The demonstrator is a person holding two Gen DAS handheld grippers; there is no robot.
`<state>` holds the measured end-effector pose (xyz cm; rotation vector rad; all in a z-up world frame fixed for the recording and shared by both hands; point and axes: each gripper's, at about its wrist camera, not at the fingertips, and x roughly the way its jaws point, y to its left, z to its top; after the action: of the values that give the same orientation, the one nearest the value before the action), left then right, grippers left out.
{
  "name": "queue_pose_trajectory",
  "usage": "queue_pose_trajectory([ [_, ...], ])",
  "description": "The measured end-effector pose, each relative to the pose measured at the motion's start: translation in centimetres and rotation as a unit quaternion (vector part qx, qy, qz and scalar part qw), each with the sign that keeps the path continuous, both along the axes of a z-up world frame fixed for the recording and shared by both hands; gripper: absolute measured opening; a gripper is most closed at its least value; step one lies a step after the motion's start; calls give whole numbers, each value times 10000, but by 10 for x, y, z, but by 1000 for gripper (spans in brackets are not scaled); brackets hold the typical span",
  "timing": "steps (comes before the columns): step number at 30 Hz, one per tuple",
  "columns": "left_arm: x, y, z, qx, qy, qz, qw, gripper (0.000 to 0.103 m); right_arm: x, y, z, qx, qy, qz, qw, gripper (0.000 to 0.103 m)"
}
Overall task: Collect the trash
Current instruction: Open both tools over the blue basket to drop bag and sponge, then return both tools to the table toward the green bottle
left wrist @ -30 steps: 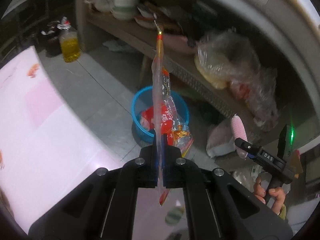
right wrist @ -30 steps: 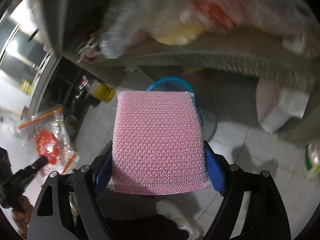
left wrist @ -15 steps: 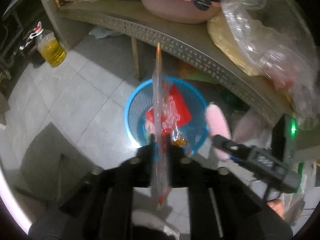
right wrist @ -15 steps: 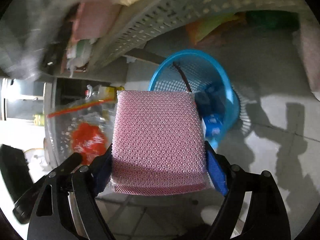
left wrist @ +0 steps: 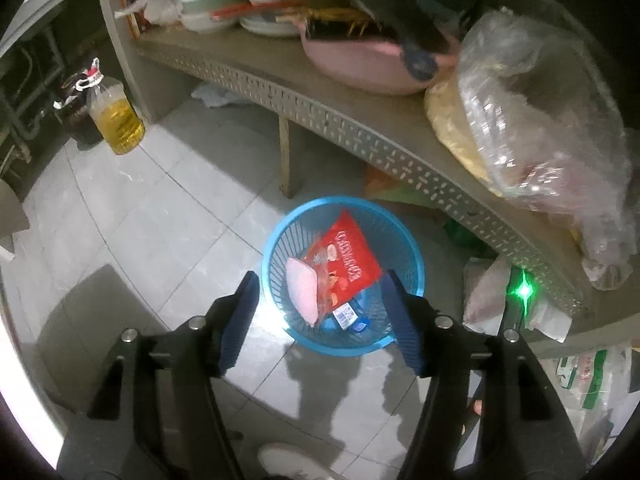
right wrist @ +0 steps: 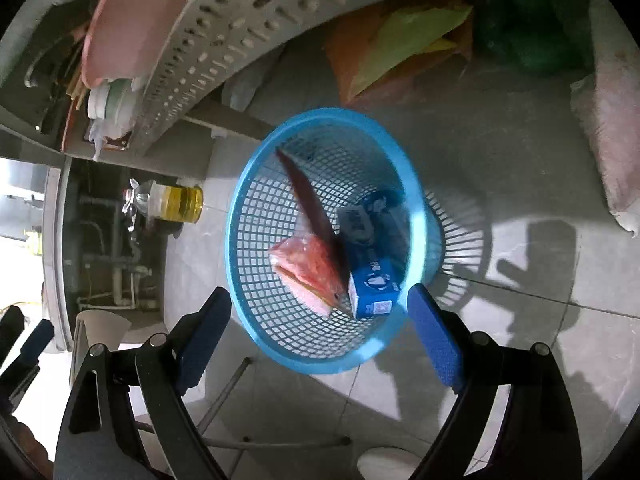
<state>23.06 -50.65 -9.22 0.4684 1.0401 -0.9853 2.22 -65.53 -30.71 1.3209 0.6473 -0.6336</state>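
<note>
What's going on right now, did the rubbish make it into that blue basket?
Left gripper opening, nothing between its fingers; right gripper open, empty. Pink sponge and red snack bag in blue basket. Nothing in the way.

Shelf edge (left wrist: pixel 360 128) overhangs behind the basket (left wrist: pixel 280 236); tiled floor (left wrist: pixel 140 208) open leftward.

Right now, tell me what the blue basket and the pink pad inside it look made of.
Blue basket: likely moulded plastic, glossy rim, open grid walls. Pink pad: seems a soft sponge or scouring pad with a matte surface; its texture is too blurred to confirm.
</note>
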Motion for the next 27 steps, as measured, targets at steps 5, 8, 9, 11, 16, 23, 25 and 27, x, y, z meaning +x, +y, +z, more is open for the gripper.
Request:
queue_pose_trajectory([
  [5, -9, 25, 23, -183, -64, 60, 9998, 66, -20, 14, 18, -234, 41, 63, 9997, 87],
  [8, -22, 49, 43, -449, -56, 65, 9990, 72, -31, 35, 35, -476, 149, 248, 9984, 87],
  [9, -25, 59, 49, -543, -46, 79, 9985, 74, -35, 42, 39, -549, 183, 295, 9979, 87],
  [11, -32, 81, 63, -794, 4, 156, 9967, 78, -42, 64, 52, -729, 311, 539, 9954, 87],
  [16, -50, 141, 89, -1270, 55, 549, 9904, 84, -59, 109, 95, -1357, 527, 998, 9843, 87],
  [23, -79, 226, 110, -1551, 3, 1000, 9828, 86, -71, 152, 184, -2603, 707, 1453, 9519, 87],
  [25, -85, 249, 111, -1681, 42, 1100, 9796, 86, -73, 163, 207, -2889, 703, 1511, 9427, 91],
  [27, -92, 274, 109, -1807, 205, 1214, 9758, 87, -75, 175, 228, -3129, 689, 1555, 9344, 93],
])
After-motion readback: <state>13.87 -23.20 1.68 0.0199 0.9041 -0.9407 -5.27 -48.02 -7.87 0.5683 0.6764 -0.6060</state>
